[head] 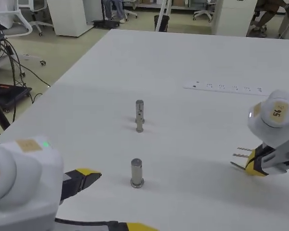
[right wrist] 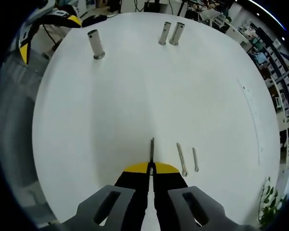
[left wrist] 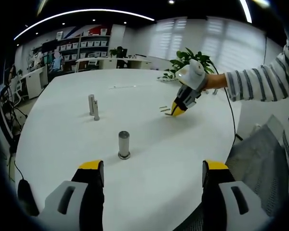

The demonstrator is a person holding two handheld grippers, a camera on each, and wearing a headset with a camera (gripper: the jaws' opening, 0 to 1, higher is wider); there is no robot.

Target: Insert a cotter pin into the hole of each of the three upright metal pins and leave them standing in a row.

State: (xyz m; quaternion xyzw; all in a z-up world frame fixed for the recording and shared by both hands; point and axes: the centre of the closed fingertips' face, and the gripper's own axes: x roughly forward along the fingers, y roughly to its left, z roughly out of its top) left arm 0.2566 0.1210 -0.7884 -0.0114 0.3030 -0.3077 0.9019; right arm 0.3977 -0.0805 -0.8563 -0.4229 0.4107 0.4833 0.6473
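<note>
Three upright metal pins stand on the white table [head: 183,120]: a near pin [head: 137,173] [left wrist: 124,144] [right wrist: 95,44] and two far pins [head: 139,115] [left wrist: 93,107] [right wrist: 170,33] close together. My right gripper [head: 251,166] [right wrist: 151,169] is shut on a cotter pin [right wrist: 151,149] [head: 237,165], low over the table at the right. Two more cotter pins [right wrist: 188,159] [head: 242,152] lie flat just beside it. My left gripper [head: 111,202] [left wrist: 153,172] is open with nothing between its jaws, hovering just short of the near pin. The right gripper [left wrist: 179,105] also appears in the left gripper view.
A white power strip [head: 226,87] lies across the far right of the table. Office chairs and cables sit on the floor beyond the table's left edge [head: 19,62]. A striped sleeve [left wrist: 260,82] holds the right gripper.
</note>
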